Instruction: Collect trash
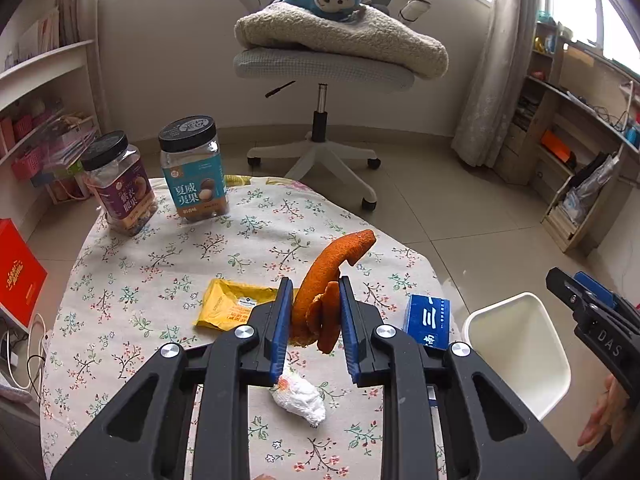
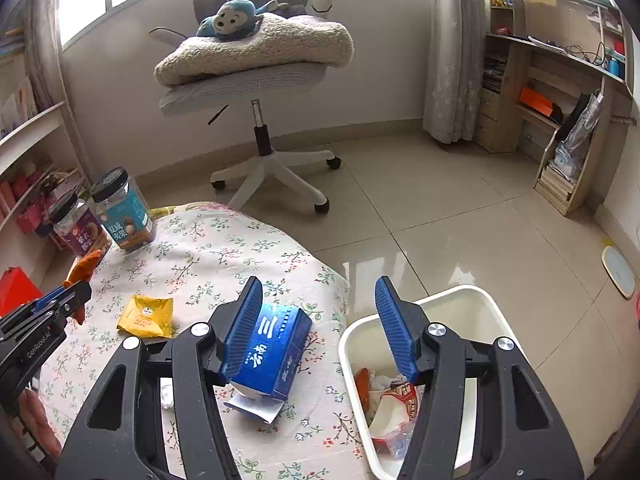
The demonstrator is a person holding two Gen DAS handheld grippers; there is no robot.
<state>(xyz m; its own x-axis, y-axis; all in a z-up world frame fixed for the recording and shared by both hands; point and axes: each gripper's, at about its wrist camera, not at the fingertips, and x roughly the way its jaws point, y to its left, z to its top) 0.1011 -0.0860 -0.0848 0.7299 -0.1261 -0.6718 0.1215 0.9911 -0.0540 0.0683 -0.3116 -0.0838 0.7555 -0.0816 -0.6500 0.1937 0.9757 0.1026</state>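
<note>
Clamped between the blue pads of the left gripper [image 1: 312,312] is a curled strip of orange peel [image 1: 328,276]; the jaws stand narrow, pressing it from both sides, and the peel is lifted clear of the floral tablecloth [image 1: 168,264]. The peel is deep orange and rough on its outer skin, paler inside, with 1 long arm arching up past the fingertips and shorter curls hanging below them.

At the far left edge of the table stand 2 clear snack jars [image 1: 160,176] with black lids, 1 with a purple label and 1 with a teal label. Nearer, just left of the left gripper's fingers, lies a flat yellow packet [image 1: 228,304]. Under that gripper sits a crumpled white tissue [image 1: 300,400], stained orange at 1 end.

Right of the peel, near the table's edge, lies a blue carton [image 2: 276,344] with white lettering, its lower end torn open and a pale flap sticking out. In the right wrist view the right gripper [image 2: 318,328] hangs above with its jaws partly spread and nothing gripped; its left finger overlaps the carton in the picture, and whether it touches I cannot tell.

Furthest right, on the tiled floor beside the table, stands a white bin [image 2: 492,312] holding wrappers, a piece of orange peel and crumpled paper.
</note>
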